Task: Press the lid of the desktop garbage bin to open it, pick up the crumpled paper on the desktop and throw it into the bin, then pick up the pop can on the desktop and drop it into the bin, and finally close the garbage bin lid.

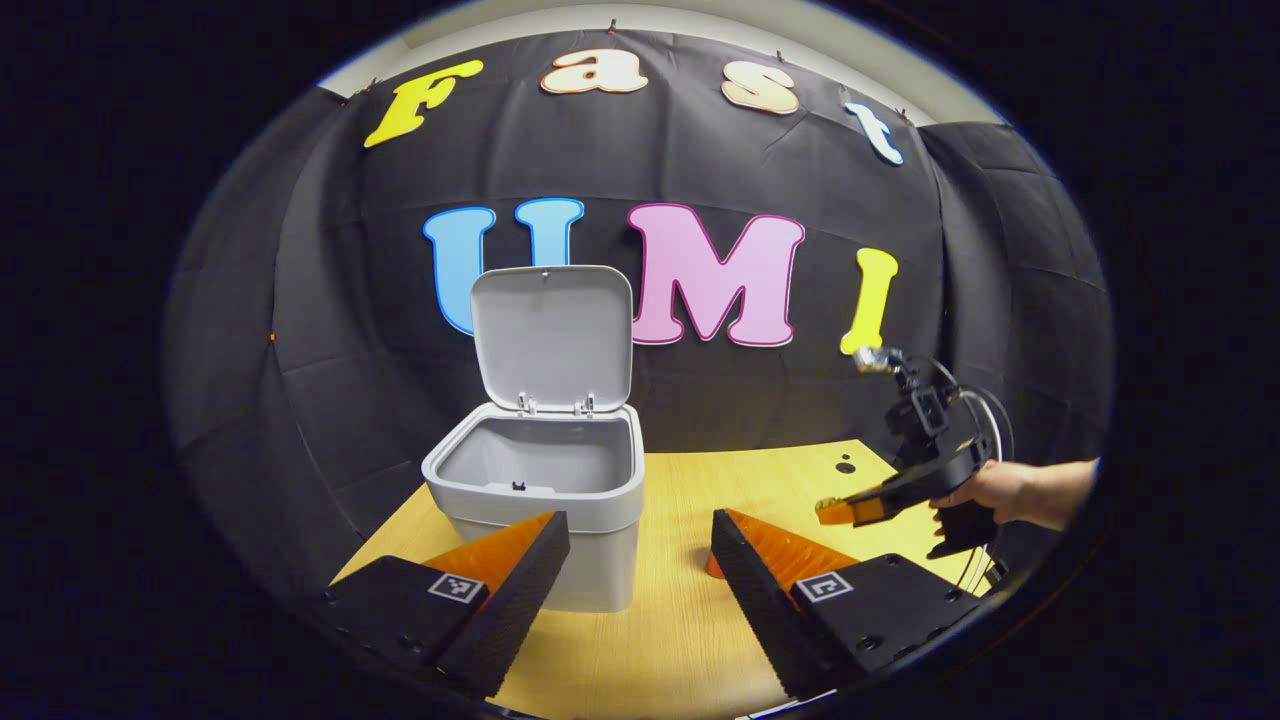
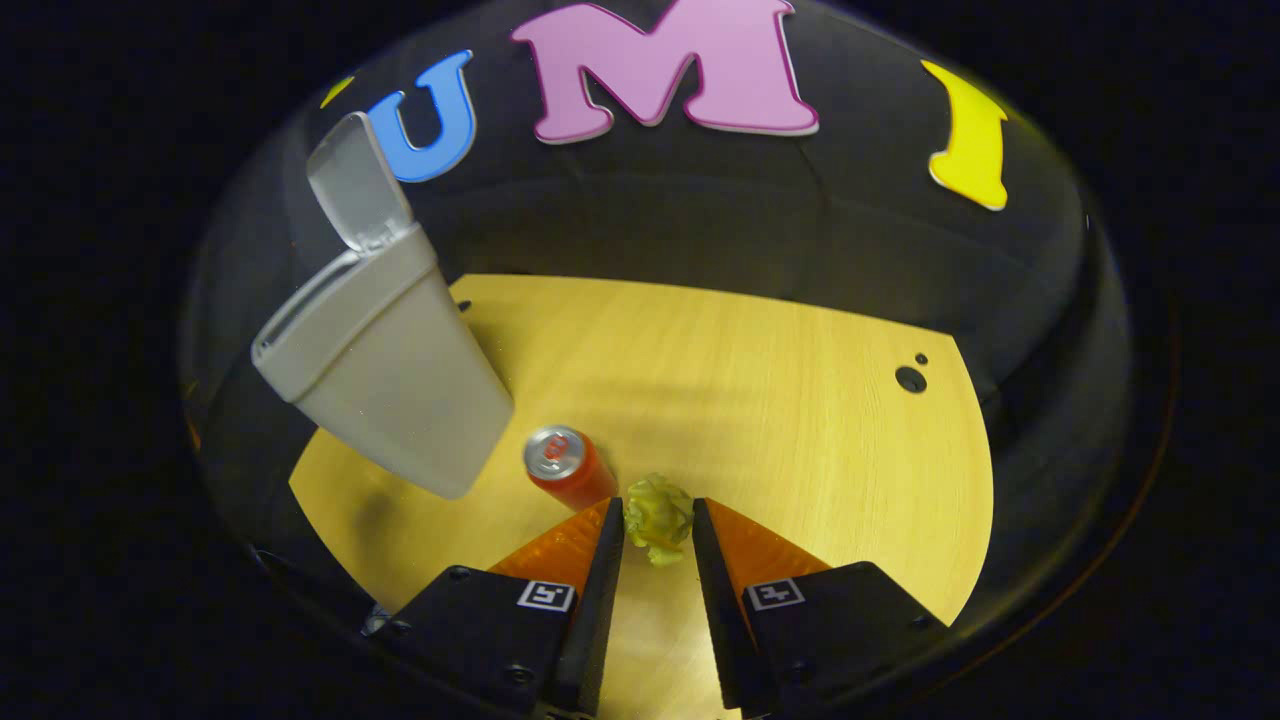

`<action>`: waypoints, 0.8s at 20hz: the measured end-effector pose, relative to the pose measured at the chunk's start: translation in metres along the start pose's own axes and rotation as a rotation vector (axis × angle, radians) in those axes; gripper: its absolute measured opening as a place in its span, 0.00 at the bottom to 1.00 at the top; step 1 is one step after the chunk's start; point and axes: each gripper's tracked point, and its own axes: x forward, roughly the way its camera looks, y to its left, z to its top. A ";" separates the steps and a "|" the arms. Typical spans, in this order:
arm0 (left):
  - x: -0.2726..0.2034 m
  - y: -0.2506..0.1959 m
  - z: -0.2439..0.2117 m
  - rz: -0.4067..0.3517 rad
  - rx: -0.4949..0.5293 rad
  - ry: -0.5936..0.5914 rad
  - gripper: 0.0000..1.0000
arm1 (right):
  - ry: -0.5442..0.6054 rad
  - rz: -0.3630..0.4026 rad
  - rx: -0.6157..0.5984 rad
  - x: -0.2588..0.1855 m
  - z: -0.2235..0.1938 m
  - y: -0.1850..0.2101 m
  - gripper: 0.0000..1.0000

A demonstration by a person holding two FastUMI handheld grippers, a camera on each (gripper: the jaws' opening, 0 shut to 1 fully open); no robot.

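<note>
crumpled paper between right gripper jaws | bin lid up

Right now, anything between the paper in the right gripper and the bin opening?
Nothing visible blocks it. The crumpled paper sits between the right gripper's fingers; the can stands beside it, toward the bin, low on the table. The lid is up.

left claw wide apart, right claw narrowed

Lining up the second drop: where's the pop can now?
In the right gripper view, the pop can stands on the desktop between the garbage bin and the crumpled paper.
</note>
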 end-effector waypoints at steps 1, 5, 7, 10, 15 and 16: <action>0.000 0.004 -0.001 0.002 0.000 -0.003 0.97 | -0.020 0.025 -0.006 -0.006 0.014 0.013 0.48; -0.001 0.015 -0.002 -0.005 -0.036 -0.022 0.97 | -0.097 0.167 -0.028 -0.034 0.073 0.081 0.48; -0.003 0.021 -0.006 0.000 -0.047 -0.017 0.98 | -0.135 0.239 -0.037 -0.039 0.102 0.117 0.47; -0.013 0.030 -0.008 0.018 -0.044 -0.021 0.98 | -0.177 0.314 -0.073 -0.042 0.132 0.164 0.47; -0.023 0.054 -0.010 0.086 -0.015 -0.021 0.98 | -0.163 0.385 -0.161 -0.011 0.146 0.238 0.47; -0.026 0.059 -0.010 0.098 -0.022 -0.023 0.98 | -0.153 0.399 -0.169 -0.002 0.145 0.252 0.47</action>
